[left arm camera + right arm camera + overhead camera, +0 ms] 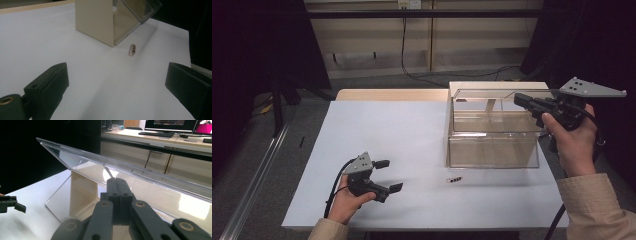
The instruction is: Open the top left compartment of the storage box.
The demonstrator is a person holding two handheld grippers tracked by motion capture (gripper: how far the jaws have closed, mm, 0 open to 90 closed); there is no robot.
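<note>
The right hand-held gripper [521, 100], its jaws pressed together, is raised against the lifted clear lid [120, 167] of the transparent box [492, 145] at the tabletop's [387, 130] right side, while the left hand-held gripper [389, 175] hovers wide apart and empty above the white surface, near a small beaded clip [132, 49] lying just before the box.

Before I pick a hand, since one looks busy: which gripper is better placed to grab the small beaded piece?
Left. The left gripper is open beside the beaded piece, facing it; the right gripper is shut on the clear lid, holding it up.
</note>
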